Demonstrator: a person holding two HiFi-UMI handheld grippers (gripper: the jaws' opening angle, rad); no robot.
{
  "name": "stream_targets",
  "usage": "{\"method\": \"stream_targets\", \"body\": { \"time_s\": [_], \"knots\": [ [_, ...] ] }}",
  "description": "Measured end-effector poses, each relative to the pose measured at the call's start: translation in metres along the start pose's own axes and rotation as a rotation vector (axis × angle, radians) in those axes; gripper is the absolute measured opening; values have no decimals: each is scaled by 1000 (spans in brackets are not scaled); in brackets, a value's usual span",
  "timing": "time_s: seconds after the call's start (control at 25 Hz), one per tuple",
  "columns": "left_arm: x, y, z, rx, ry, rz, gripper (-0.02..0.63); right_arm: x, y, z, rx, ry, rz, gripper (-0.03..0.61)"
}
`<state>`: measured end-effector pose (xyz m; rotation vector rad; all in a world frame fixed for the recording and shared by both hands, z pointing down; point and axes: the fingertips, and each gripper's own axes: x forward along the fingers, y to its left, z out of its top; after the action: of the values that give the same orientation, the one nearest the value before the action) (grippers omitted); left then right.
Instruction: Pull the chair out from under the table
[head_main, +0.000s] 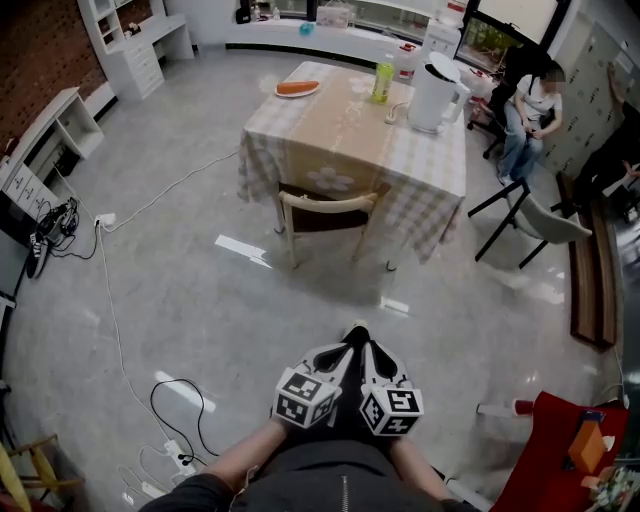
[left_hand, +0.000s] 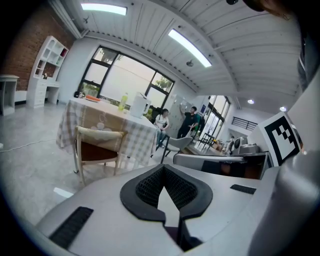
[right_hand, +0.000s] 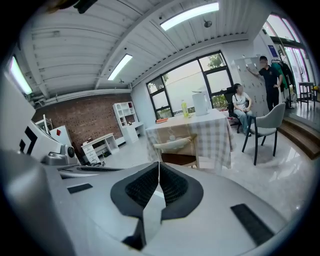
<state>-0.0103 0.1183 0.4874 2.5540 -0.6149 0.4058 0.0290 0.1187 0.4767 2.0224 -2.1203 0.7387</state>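
Chair sits tucked in at the near edge of the table, seat under the checked cloth, pale backrest facing this way across the floor. Left claw and right claw are side by side, low in front of the person, well apart from the chair. Both claws pinched together, tips meeting, nothing between them.

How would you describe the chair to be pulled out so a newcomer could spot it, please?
Find the checked-cloth table mid-room. The chair is tucked under its near side. It has a pale curved backrest and dark seat, unlike the grey chair on black legs standing free to the right.
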Motion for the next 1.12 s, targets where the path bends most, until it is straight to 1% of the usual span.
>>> {"method": "stream_targets", "body": {
  "time_s": [0.12,0.2,0.32,0.48,0.64,0.76,1.12],
  "knots": [
    [10,8,5,-14,-6,17,9,11,-4,9,11,-2,27,12],
    [20,12,10,-9,-7,17,9,21,-11,13,13,-3,34,12],
    [35,23,21,3,-3,27,9,38,-20,20,24,-1,37,12],
    [51,41,39,-4,-10,39,9,61,-30,30,12,14,51,12],
    [71,58,55,-6,-3,46,9,90,-46,50,34,11,48,12],
    [82,72,68,-18,-1,45,9,111,-53,62,28,15,49,12],
    [117,111,99,-41,8,72,9,167,-69,94,21,33,90,12]
  ]
}}
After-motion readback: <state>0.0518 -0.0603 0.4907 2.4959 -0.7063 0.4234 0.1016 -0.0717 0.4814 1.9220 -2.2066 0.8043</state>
